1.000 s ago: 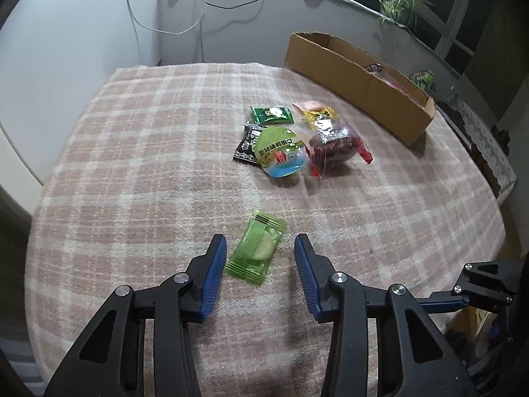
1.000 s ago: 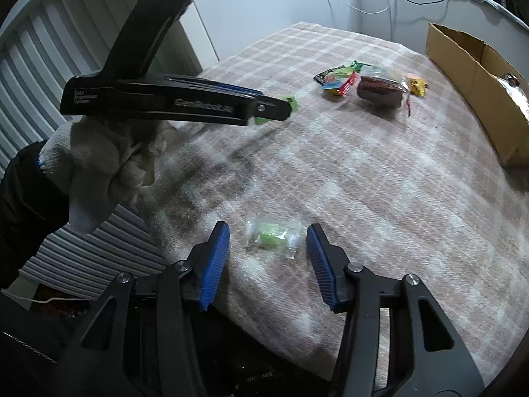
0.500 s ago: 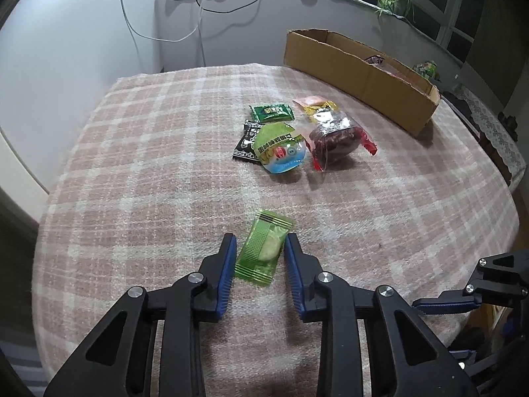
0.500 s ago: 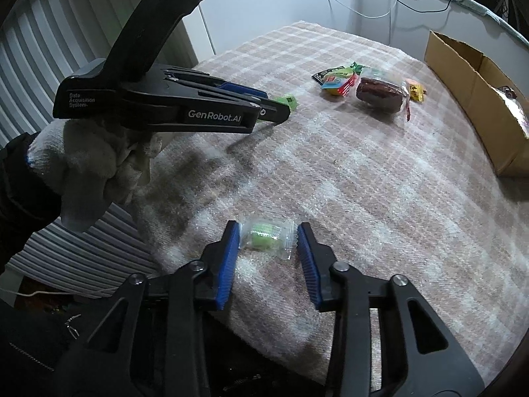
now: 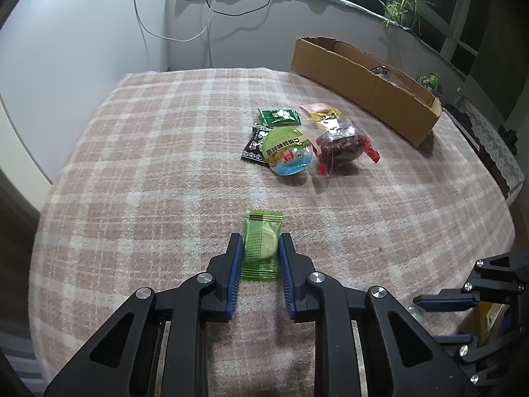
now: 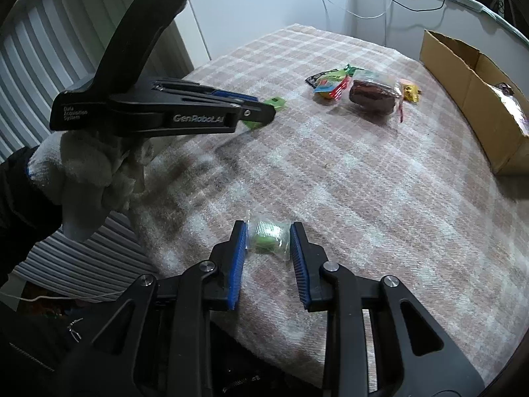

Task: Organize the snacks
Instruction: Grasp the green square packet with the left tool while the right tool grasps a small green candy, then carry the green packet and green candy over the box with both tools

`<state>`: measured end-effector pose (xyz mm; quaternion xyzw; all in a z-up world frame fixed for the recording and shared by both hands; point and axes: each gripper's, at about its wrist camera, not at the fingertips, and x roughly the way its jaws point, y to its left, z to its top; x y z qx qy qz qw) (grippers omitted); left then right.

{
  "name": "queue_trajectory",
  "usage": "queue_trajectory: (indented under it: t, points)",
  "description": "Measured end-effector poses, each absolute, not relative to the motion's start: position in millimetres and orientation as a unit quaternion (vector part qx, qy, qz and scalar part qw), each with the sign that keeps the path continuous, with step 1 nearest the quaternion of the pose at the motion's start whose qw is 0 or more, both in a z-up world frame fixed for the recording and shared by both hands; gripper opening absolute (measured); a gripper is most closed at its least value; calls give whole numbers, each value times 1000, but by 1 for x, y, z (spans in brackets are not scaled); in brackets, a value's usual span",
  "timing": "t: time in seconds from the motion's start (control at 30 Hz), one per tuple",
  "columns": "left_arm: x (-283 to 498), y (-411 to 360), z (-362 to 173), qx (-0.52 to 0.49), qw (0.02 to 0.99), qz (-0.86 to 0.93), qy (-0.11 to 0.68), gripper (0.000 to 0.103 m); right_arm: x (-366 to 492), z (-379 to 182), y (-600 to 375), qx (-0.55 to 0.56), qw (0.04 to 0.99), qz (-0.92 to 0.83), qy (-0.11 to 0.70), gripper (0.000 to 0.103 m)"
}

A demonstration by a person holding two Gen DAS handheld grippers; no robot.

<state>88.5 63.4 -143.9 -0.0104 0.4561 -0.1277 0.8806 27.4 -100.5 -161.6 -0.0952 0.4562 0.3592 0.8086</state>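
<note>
Both grippers had squeezed in since the earlier shot: left gripper (image 5: 259,251) clamped on the green wafer packet (image 5: 261,244), right gripper (image 6: 267,236) closing around the clear-wrapped candy (image 6: 268,235) near the blanket's (image 5: 148,165) edge. Probably best to lift straight up, slowly, toward the cardboard box (image 5: 363,82).

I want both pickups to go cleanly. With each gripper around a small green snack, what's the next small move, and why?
Probably let the right gripper finish closing before either lifts. Its jaws are closing on the clear-wrapped green candy, which lies flat on the plaid cloth. The left gripper is shut on the green packet. Then raise both toward the cardboard box.
</note>
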Motion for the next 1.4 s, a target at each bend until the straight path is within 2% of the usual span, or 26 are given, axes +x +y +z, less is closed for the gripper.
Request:
queue_trajectory:
  t: [0.67,1.4]
  points:
    - [100,68,-119,-34,890,-129,436,20,54,-139,-140,-62,838,325,433,28]
    - [187,3,-75,-16,898,-186,399,20,140,-82,-226,-26,892,248,376,28]
